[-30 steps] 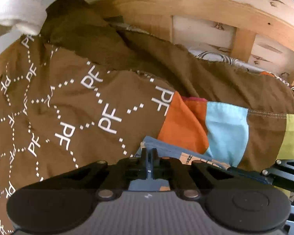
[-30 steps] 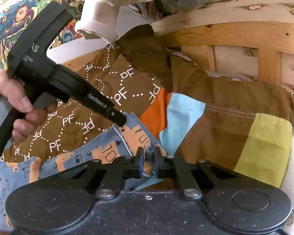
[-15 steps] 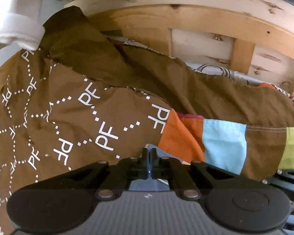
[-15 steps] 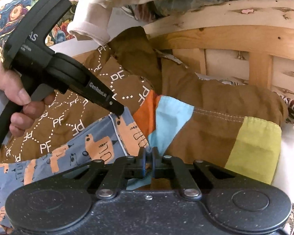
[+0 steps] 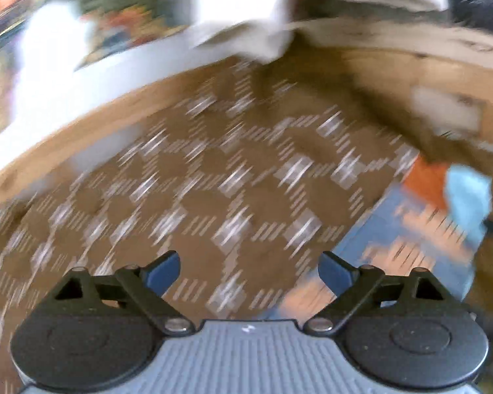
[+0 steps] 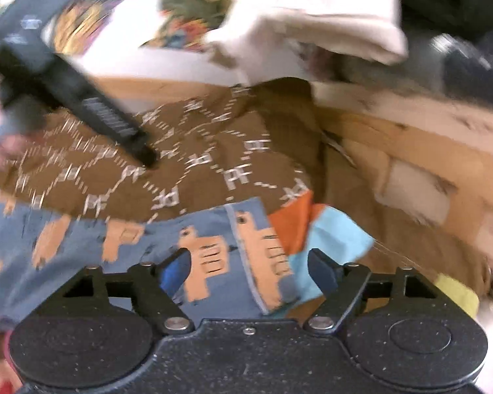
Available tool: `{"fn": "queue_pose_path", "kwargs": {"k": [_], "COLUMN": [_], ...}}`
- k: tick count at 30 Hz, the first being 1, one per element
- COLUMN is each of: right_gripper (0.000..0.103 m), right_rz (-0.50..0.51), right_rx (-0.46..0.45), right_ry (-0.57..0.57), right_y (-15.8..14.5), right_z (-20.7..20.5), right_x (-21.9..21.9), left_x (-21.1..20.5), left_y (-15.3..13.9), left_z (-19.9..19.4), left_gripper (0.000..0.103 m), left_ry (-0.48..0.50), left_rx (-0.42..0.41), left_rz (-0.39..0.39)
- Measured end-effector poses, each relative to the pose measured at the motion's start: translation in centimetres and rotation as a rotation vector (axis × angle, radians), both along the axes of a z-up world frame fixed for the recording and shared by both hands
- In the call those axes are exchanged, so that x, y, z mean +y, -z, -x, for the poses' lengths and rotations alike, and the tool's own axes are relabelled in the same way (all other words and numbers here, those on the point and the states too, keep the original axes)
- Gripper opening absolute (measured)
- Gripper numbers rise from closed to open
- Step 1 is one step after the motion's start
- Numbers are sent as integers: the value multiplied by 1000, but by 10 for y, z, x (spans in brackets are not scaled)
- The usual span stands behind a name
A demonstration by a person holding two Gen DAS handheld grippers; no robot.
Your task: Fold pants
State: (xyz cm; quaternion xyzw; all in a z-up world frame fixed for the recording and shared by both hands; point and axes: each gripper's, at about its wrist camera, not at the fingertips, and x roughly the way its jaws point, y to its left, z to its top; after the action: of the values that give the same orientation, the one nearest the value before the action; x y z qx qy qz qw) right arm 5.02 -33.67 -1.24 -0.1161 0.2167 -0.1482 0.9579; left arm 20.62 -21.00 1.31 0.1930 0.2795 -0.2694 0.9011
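The blue pants with an orange animal print point(image 6: 213, 256) lie on a brown patchwork blanket marked with white "PF" letters point(image 6: 194, 161). Their hem edge lies beside an orange and light-blue patch. My right gripper point(image 6: 249, 269) is open just above the hem, holding nothing. My left gripper point(image 5: 249, 269) is open over the brown blanket point(image 5: 213, 180), with the pants point(image 5: 410, 239) to its right; this view is motion-blurred. The left gripper also shows in the right wrist view point(image 6: 65, 82), held by a hand at the upper left.
A wooden slatted bed frame point(image 6: 427, 151) runs behind and to the right. A white garment point(image 6: 328, 16) hangs over its top rail. A colourful painted cloth point(image 6: 121, 10) is at the upper left. A yellow patch point(image 6: 457, 292) sits at the blanket's right edge.
Both grippers have opened and let go of the pants hem. The left gripper has swung left and away over the blanket. The pants now lie flat.
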Motion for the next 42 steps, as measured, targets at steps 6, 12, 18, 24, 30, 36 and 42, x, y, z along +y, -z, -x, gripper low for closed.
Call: {"fn": "queue_pose_path", "kwargs": {"k": [6,12,18,24,30,36,42], "right_gripper": [98,102,102,102,102,102,102], "right_rz": [96,151,77,-7,-46,-66,44], "right_rx": [151,125,39,118,265,291,292], "right_ry": [159,218,-34,-397,-321,-258,-187], "right_y": [20,20,6,11,34,39,40], "right_z": [-19,-16,-9,-25,-49,-41,-26], "right_x": [-11,-10,22,79,79,68,68], "left_x": [68,126,162,190,214,220,201], "left_y": [68,80,49,24,40,32,38], "left_z": [18,18,16,-23,-93,-102,-99], "left_gripper": [95,103,103,96,78,12,11], "left_ry": [-267,-332,-289,-338,-255,-231,-242], "left_rx": [11,103,80,-5,380,397,305], "left_rz": [-163,-18,-34,-65,86,127,-3]}}
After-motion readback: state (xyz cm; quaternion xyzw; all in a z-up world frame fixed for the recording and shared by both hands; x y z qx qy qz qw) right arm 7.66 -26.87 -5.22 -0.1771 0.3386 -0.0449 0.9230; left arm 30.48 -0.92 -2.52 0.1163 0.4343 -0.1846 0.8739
